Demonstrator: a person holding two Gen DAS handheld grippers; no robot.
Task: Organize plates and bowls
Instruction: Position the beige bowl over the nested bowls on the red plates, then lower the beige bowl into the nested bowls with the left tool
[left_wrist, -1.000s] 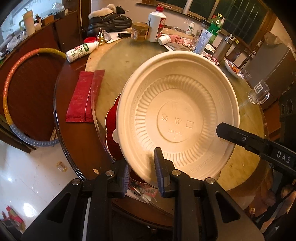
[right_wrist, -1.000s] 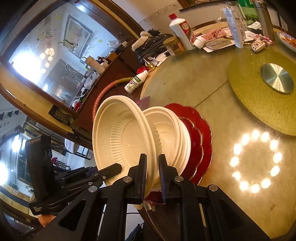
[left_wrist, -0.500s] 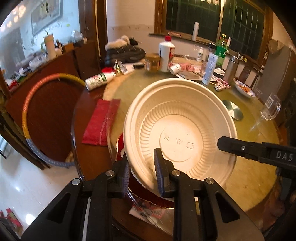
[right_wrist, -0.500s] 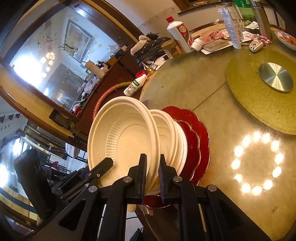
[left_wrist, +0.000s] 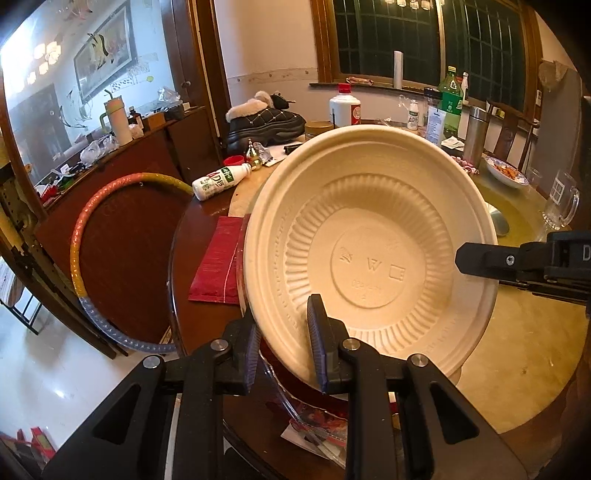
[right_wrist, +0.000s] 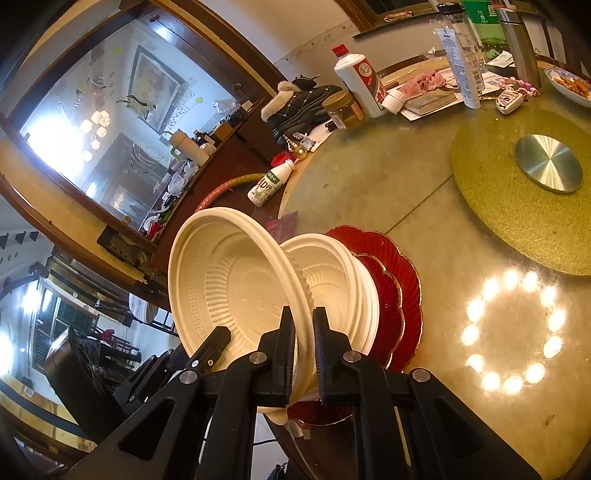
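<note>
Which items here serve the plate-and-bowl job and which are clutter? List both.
Job: tilted cream bowl, cream bowl stack, red plates, left gripper, right gripper.
Clutter: white bottle, boot, glass mug.

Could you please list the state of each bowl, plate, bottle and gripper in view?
top bowl: lifted, tilted, gripped at rim.
nested bowls: stacked on plates.
red plates: stacked flat.
small white bottle: lying down.
left gripper: shut on top bowl.
right gripper: shut on top bowl.

Cream ribbed bowl (right_wrist: 236, 291) steeply tilted above stacked cream bowls (right_wrist: 340, 284) on red plates (right_wrist: 399, 291).
</note>
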